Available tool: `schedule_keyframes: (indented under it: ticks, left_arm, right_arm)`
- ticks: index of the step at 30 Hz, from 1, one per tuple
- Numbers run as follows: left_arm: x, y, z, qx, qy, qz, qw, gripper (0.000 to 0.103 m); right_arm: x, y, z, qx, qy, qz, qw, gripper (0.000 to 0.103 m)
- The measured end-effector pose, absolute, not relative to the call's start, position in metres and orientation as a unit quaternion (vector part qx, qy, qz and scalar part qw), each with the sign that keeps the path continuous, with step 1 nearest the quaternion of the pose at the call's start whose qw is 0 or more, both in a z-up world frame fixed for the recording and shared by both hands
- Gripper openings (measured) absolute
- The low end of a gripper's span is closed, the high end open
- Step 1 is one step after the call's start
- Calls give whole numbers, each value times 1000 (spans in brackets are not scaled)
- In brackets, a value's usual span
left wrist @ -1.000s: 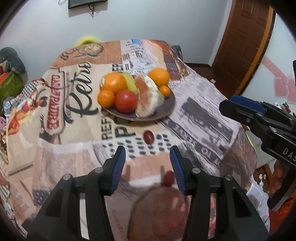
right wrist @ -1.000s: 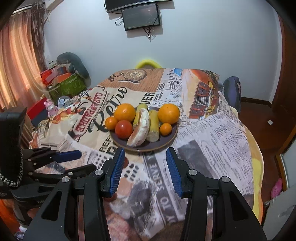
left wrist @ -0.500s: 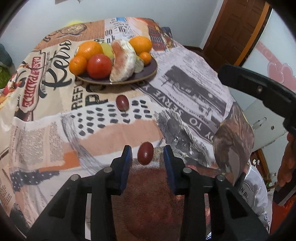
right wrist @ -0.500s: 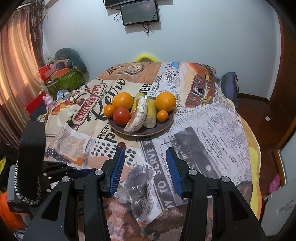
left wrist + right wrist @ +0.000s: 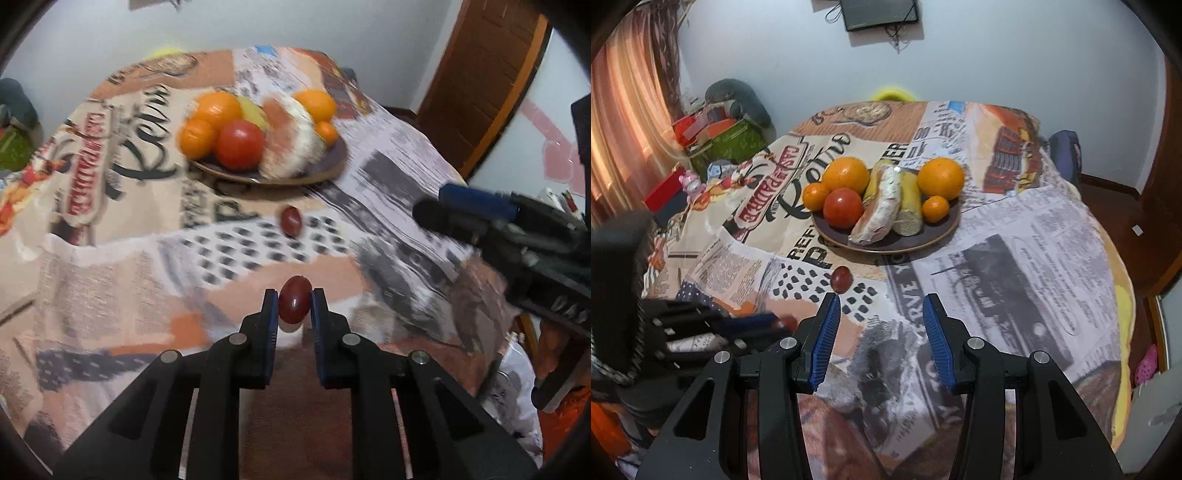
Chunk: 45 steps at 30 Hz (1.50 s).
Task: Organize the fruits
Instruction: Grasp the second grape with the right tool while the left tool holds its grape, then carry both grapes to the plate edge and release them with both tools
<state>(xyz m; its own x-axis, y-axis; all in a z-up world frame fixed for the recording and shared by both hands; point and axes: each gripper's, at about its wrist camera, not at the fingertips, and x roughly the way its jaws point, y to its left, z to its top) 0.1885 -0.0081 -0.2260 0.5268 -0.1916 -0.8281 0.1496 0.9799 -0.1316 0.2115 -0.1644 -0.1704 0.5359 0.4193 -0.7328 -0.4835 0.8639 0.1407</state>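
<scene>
My left gripper (image 5: pixel 294 301) is shut on a small dark red grape (image 5: pixel 294 305), held just above the printed tablecloth near the table's front edge; it also shows blurred in the right wrist view (image 5: pixel 764 320). A second dark red grape (image 5: pixel 291 220) (image 5: pixel 841 279) lies on the cloth in front of the plate. The dark plate (image 5: pixel 332 162) (image 5: pixel 886 243) holds oranges, a red tomato (image 5: pixel 843 207), bananas and small tangerines. My right gripper (image 5: pixel 881 325) is open and empty above the cloth, just right of the loose grape.
The round table (image 5: pixel 1052 236) drops off at the right and front edges. A wooden door (image 5: pixel 491 74) stands at the right. Boxes and bags (image 5: pixel 716 129) pile up by the curtain at the left. A screen (image 5: pixel 882 13) hangs on the far wall.
My left gripper closed on the near grape and lifted it slightly off the cloth, tilting up toward the plate. My right gripper stayed open and drifted slightly nearer the loose grape.
</scene>
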Motion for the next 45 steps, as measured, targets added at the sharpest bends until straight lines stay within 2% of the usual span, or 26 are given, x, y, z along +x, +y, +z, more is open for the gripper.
schedule_keyframes:
  ticks: [10,15,20,22,24,45]
  left_arm:
    - [200,49,-218,-42,451,-44,891,17]
    - [208,58,-224,-45,452,-41,890,17]
    - [213,57,-228,-44,453,-45,889,17]
    - [215,56,-228,-46,453,-48,889,17]
    - [216,56,-228,-51,453,-52,888,17]
    - [260,19,-205,-37,428,-85,899,17]
  right_arm:
    - [234,-122,-199,-63,427,280,857,42]
    - [247,-110,-211,-68,441,289,847,37]
    - [257,-102,-221,-76,456,292,837,28]
    - [258,-102,-222,-73,458,296,835,21]
    - [258,-102,-223,-72,458,299,834,20]
    - [276,-153,-176,-36,398,268,877,19]
